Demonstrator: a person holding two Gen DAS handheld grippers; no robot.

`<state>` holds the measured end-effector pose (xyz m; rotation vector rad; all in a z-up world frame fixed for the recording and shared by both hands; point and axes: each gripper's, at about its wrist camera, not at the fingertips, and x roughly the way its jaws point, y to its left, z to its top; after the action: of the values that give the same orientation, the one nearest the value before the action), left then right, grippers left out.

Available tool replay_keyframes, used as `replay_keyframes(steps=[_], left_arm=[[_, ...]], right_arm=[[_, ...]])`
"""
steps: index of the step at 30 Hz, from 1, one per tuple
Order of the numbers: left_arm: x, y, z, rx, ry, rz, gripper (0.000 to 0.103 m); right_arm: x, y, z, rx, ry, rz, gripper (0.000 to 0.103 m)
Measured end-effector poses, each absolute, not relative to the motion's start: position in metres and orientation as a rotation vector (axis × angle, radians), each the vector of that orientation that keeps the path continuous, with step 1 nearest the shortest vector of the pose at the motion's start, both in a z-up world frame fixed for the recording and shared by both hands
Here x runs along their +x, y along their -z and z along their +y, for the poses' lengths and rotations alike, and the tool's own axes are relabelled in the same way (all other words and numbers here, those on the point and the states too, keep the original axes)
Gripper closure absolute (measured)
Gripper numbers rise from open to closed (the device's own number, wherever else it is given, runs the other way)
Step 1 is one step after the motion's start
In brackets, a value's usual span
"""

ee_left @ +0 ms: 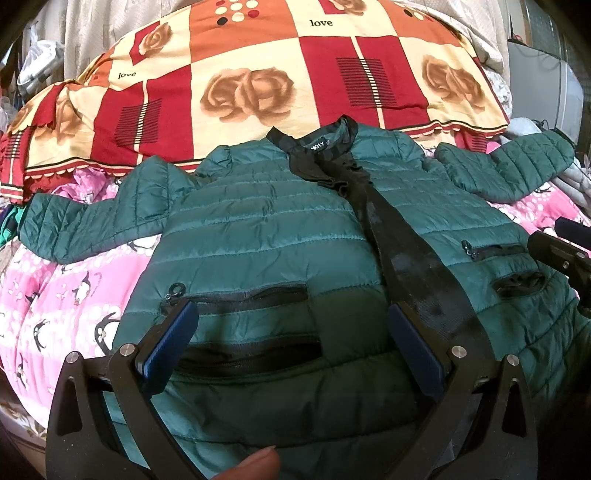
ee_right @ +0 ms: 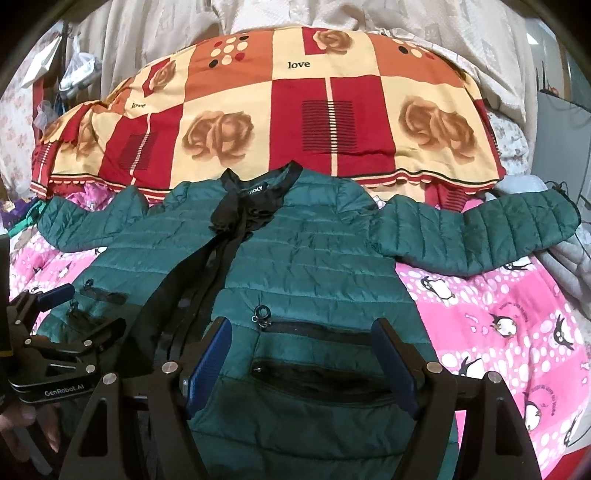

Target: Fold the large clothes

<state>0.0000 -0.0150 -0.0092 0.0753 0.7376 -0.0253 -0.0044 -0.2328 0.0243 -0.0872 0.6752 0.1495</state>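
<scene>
A dark green quilted jacket (ee_left: 266,221) lies flat, front up, on a pink penguin bedspread (ee_left: 55,295), sleeves spread to both sides. A black placket and neck tie (ee_left: 399,236) run down its middle. My left gripper (ee_left: 291,314) is open, above the jacket's lower left front with its zip pockets between the fingers. My right gripper (ee_right: 303,332) is open above the jacket (ee_right: 303,258) at its lower right pocket. The left gripper (ee_right: 62,321) also shows at the left edge of the right wrist view.
A red, orange and cream rose-patterned quilt (ee_left: 280,74) is piled behind the jacket's collar. Pale curtains (ee_right: 295,14) hang behind it. Clutter sits at the far left (ee_left: 33,70), and grey fabric lies at the right by the sleeve end (ee_right: 561,266).
</scene>
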Motion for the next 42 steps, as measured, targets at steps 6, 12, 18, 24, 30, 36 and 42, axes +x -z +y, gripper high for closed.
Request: replay_keyframes(steps=[6,12,18,24,30,36,42], left_arm=[[0.000,0.009,-0.015,0.076,0.025,0.738,0.000],[0.000,0.010,-0.015,0.076,0.025,0.738,0.000],[-0.001,0.010,-0.016,0.075,0.026,0.741,0.000],[-0.002,0.014,-0.018,0.069,0.028,0.746,0.000],[-0.002,0.013,-0.017,0.069,0.028,0.748,0.000],[-0.001,0.013,-0.017,0.066,0.029,0.746,0.000],[0.000,0.011,-0.015,0.053,0.031,0.750,0.000]], right_arm=[[-0.005,-0.024,-0.234,-0.089,-0.149,0.675,0.027],[-0.005,-0.024,-0.234,-0.087,-0.144,0.675,0.028],[-0.003,-0.023,-0.233,-0.092,-0.143,0.678,0.027],[-0.003,-0.023,-0.233,-0.093,-0.143,0.678,0.028],[-0.003,-0.023,-0.233,-0.090,-0.143,0.679,0.027],[-0.001,-0.020,-0.231,-0.085,-0.145,0.691,0.027],[0.003,-0.012,-0.229,-0.085,-0.150,0.714,0.027]])
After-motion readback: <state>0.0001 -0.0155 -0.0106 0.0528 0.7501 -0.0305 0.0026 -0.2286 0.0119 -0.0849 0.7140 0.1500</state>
